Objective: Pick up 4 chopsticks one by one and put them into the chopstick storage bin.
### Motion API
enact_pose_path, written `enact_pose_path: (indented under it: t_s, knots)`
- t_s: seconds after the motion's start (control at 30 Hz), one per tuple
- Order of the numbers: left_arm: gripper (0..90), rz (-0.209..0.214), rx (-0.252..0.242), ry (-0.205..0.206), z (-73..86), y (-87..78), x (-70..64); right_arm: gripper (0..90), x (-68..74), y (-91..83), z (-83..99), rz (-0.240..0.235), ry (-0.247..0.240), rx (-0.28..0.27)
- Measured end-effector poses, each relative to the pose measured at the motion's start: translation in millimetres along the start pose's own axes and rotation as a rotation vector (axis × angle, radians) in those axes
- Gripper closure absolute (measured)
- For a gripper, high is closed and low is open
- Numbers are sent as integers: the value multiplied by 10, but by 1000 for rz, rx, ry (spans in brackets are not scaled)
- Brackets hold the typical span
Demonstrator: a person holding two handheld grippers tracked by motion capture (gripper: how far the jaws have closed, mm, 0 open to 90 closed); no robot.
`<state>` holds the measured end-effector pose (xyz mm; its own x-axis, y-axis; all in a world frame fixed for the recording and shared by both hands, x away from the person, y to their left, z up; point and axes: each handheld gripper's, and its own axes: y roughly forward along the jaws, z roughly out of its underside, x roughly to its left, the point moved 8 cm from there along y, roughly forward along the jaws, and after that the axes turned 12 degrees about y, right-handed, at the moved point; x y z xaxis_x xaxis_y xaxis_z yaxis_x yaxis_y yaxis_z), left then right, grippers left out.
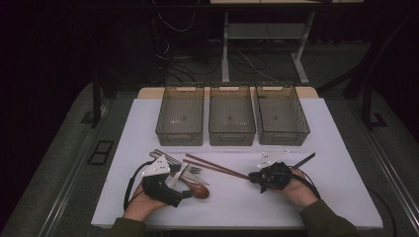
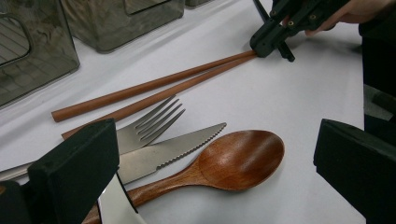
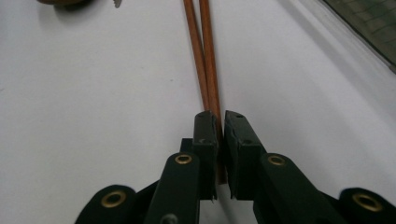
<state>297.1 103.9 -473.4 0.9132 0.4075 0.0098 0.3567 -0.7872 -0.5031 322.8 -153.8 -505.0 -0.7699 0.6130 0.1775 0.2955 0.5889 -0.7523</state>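
Right gripper view: the right gripper (image 3: 220,126) pinches the near ends of the two chopsticks (image 3: 204,56), which lie on the white table (image 3: 93,116). The left gripper (image 2: 217,163) (jaws wide apart) hangs over the wooden spoon (image 2: 233,161).

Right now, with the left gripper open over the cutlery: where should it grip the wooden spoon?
Probably the handle just behind the bowl of the wooden spoon. The bowl is wide and rounded; the neck is narrow and bare. Lower down, the knife lies beside the handle. Bring the left gripper from above, jaws across the handle.
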Motion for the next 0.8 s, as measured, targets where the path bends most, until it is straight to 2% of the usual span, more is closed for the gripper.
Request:
enact_pose_path:
  t_s: [0.4,0.47,0.57,0.7,0.77,0.8]
  knots:
    - [0,3,3,0,4,5,-3,829,-198,22,-81,-4,4,-1]
    - [0,2,2,1,2,6,-5,830,-237,34,-96,-27,14,-4]
    - [0,3,3,-1,4,8,-5,828,-254,36,-110,-22,0,0]
    - [0,3,2,-1,4,7,-6,778,-259,45,-124,-40,-1,8]
    - [0,3,3,0,5,5,-3,695,-257,12,-155,-42,-3,-18]
    - [0,4,3,0,5,4,-3,681,-255,-11,-174,-40,5,-32]
